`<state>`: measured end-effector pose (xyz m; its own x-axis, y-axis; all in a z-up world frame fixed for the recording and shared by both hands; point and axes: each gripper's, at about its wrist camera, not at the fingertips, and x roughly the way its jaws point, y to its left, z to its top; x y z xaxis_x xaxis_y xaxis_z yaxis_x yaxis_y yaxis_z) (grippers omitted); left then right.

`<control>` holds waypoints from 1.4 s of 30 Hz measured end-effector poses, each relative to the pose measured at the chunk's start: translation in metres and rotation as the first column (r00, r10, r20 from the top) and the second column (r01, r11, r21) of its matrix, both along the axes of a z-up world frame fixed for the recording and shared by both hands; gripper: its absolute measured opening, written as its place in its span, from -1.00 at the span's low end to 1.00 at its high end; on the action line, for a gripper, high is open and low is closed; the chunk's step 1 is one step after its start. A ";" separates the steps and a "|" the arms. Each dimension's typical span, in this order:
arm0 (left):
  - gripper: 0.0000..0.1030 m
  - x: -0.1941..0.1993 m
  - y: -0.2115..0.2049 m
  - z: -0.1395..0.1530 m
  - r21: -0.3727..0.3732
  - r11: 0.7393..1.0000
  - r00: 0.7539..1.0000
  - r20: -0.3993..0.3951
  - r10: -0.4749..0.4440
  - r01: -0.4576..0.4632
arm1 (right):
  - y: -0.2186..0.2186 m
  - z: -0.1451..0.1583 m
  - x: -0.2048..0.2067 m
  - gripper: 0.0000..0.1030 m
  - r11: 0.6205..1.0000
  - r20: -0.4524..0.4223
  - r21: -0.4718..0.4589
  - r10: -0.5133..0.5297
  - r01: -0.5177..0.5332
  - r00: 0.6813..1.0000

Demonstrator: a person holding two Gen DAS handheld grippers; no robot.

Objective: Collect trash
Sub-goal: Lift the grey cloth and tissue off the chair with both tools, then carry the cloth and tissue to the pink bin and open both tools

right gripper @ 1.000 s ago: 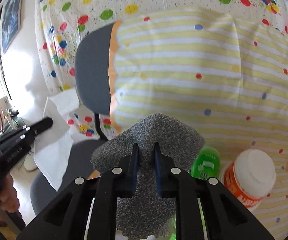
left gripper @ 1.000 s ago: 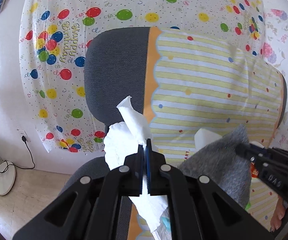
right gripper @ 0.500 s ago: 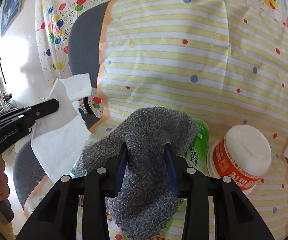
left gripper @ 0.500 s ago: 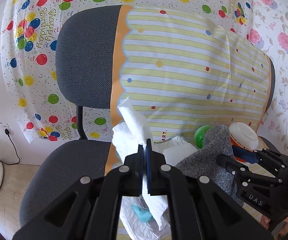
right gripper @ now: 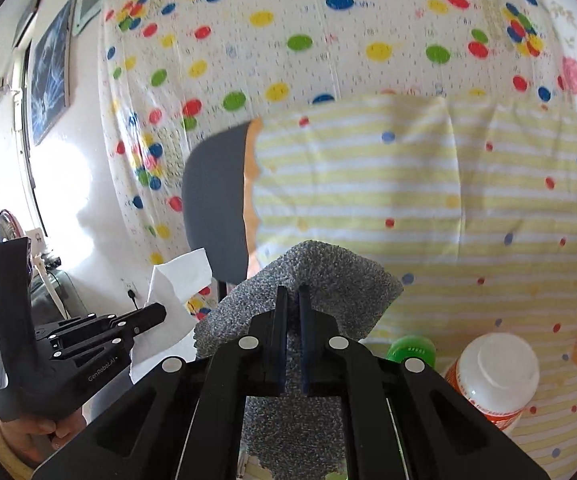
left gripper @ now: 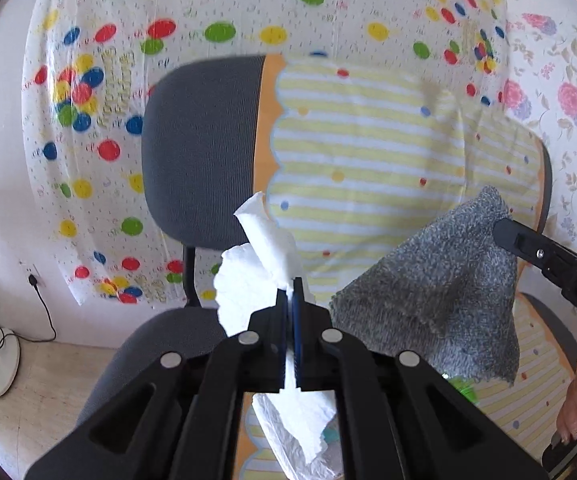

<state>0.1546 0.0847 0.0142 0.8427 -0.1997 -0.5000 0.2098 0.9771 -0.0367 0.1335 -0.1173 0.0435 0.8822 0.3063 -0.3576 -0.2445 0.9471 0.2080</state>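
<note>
Matte black grippers [left gripper: 290,292] with round silver screws; the other [right gripper: 291,300] perhaps blue-padded.

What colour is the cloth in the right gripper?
Speckled grey cloth, held in the right gripper; clearest in the right wrist view.

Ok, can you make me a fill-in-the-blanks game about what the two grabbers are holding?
1. The left gripper pinches a white ____.
2. The right gripper is shut on a fuzzy ____ cloth.
3. The bottle beside the orange jar has a ____ cap.

Missing words: tissue; grey; green
</note>
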 end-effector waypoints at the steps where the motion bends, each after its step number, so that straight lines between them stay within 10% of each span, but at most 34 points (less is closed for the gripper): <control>1: -1.00 -0.003 -0.003 0.005 -0.002 1.000 1.000 0.008 -0.009 0.009 | -0.001 0.004 -0.005 -0.89 1.000 0.005 -0.003 -0.008 0.008 1.000; 9: -1.00 -0.048 -0.057 0.030 -0.010 0.980 0.979 0.058 -0.198 0.198 | -0.034 0.011 -0.089 -0.87 0.995 0.036 -0.048 -0.089 0.091 0.995; 16: -1.00 -0.105 -0.124 0.033 -0.004 0.909 0.907 0.078 -0.414 0.416 | -0.087 -0.001 -0.184 -0.87 0.967 0.033 -0.073 -0.242 0.244 0.970; 25: -1.00 -0.187 -0.221 0.017 -0.054 0.733 0.734 0.073 -0.675 0.678 | -0.148 -0.032 -0.316 -0.84 0.861 0.046 -0.119 -0.493 0.495 0.869; 34: -1.00 -0.271 -0.330 -0.055 -0.131 0.478 0.476 -0.045 -0.878 0.869 | -0.209 -0.111 -0.414 -0.80 0.710 -0.166 -0.160 -0.705 0.686 0.690; 42: -0.99 -0.318 -0.388 -0.100 -0.077 0.371 0.356 -0.155 -0.921 0.925 | -0.257 -0.165 -0.446 -0.62 0.609 -0.298 -0.135 -0.777 0.782 0.554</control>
<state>-0.1639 -0.3034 -0.0854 0.0515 -0.7928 -0.6074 0.9743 0.1734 -0.1438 -0.3120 -0.3738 -0.1211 0.6260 -0.4428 -0.6419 0.6643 0.7340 0.1416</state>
